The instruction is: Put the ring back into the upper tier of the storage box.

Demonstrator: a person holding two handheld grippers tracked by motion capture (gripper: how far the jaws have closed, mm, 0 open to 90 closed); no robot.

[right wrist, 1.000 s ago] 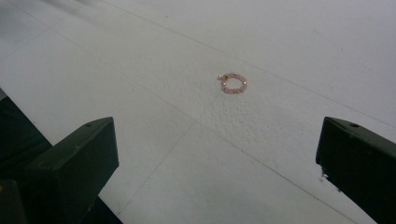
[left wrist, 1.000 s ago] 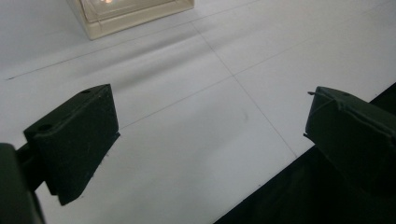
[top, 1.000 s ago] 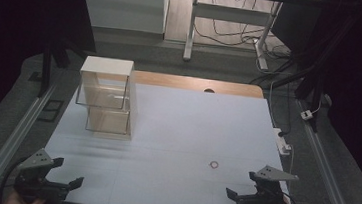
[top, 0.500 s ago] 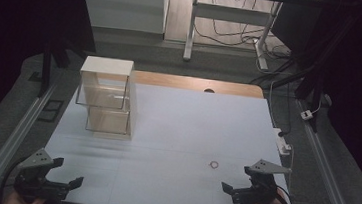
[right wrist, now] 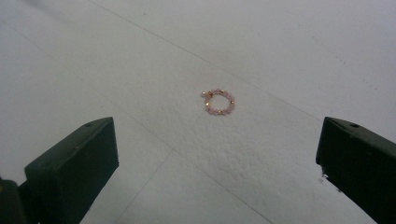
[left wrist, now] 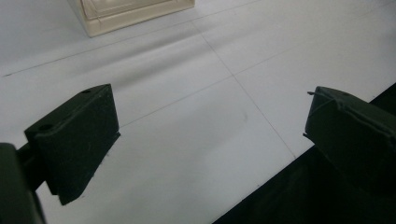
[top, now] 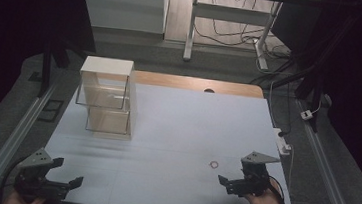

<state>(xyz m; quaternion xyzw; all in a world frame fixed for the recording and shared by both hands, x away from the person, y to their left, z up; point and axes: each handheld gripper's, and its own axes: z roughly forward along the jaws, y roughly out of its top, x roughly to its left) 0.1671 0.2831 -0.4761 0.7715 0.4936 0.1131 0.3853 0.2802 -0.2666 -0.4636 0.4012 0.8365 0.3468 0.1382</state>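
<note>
A small ring of pink and gold beads lies flat on the white table top. In the high view the bead ring sits near the front right, just beyond and left of my right gripper. In the right gripper view my right gripper is open, its jaws spread wide with the ring a little ahead between them, untouched. My left gripper rests at the front left corner. In its own view my left gripper is open and holds nothing.
A clear two-level box with a white top stands at the back left of the table; its cream base shows ahead of the left gripper. A white power strip lies at the right edge. The table's front edge is close beneath both grippers.
My right gripper has moved left and a little forward, closer to the bead ring. The left gripper has barely shifted.
</note>
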